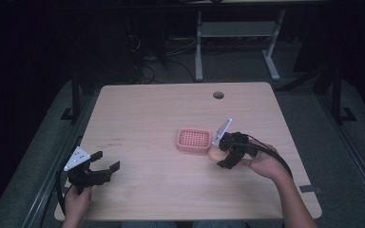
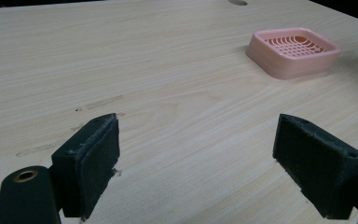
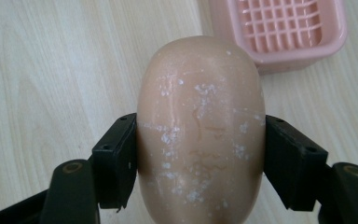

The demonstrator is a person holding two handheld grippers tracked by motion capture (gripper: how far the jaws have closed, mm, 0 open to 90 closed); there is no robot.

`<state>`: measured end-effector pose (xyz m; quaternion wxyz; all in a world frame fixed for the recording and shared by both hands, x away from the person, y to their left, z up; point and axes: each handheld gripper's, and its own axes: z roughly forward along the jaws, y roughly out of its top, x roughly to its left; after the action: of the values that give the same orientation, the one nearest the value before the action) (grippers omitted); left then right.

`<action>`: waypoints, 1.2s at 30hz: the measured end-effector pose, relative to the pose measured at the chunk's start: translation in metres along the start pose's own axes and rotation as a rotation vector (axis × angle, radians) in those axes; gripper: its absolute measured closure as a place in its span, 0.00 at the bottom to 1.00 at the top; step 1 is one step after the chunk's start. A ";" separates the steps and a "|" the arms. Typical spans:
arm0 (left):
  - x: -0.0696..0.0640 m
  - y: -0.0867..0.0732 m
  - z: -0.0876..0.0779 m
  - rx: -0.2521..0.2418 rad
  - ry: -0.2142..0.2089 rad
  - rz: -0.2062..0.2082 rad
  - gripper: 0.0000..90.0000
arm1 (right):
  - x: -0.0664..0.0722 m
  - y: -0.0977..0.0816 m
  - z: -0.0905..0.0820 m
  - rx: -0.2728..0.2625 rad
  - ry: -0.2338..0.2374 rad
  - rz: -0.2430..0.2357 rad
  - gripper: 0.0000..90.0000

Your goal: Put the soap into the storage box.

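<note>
A peach-coloured oval bar of soap, flecked with white, sits clamped between the two black jaws of my right gripper. In the high view that right gripper hovers just right of a pink soap dish with a grid floor, and the soap peeks out at its left tip. The pink soap dish lies beyond the soap, up and to the right. My left gripper rests near the table's front left corner, jaws wide apart with nothing between them. Far off to its right stands the dish.
The light wooden table has a round cable hole near its far edge. Beyond the table stand the legs of a white desk frame on a dark floor. Faint scuff marks lie on the wood ahead of the left gripper.
</note>
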<state>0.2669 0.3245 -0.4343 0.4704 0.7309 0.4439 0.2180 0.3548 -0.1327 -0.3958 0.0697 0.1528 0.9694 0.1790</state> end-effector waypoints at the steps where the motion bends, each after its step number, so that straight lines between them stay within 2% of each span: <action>1: 0.000 0.000 0.000 0.000 0.000 0.000 0.16 | -0.001 0.001 0.000 -0.004 0.006 0.004 0.36; 29: 0.001 0.001 -0.001 -0.005 -0.002 0.001 0.16 | -0.024 0.047 0.009 0.015 0.014 -0.043 0.36; 31: 0.001 0.001 -0.001 -0.007 -0.002 0.001 0.16 | -0.026 0.049 0.009 0.008 0.025 -0.035 0.36; 36: 0.001 0.001 -0.001 -0.007 -0.001 -0.001 0.16 | -0.029 0.054 0.010 0.015 0.019 -0.036 0.36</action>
<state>0.2667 0.3258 -0.4332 0.4735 0.7291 0.4431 0.2190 0.3989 -0.0909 -0.3830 0.0626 0.1341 0.9739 0.1721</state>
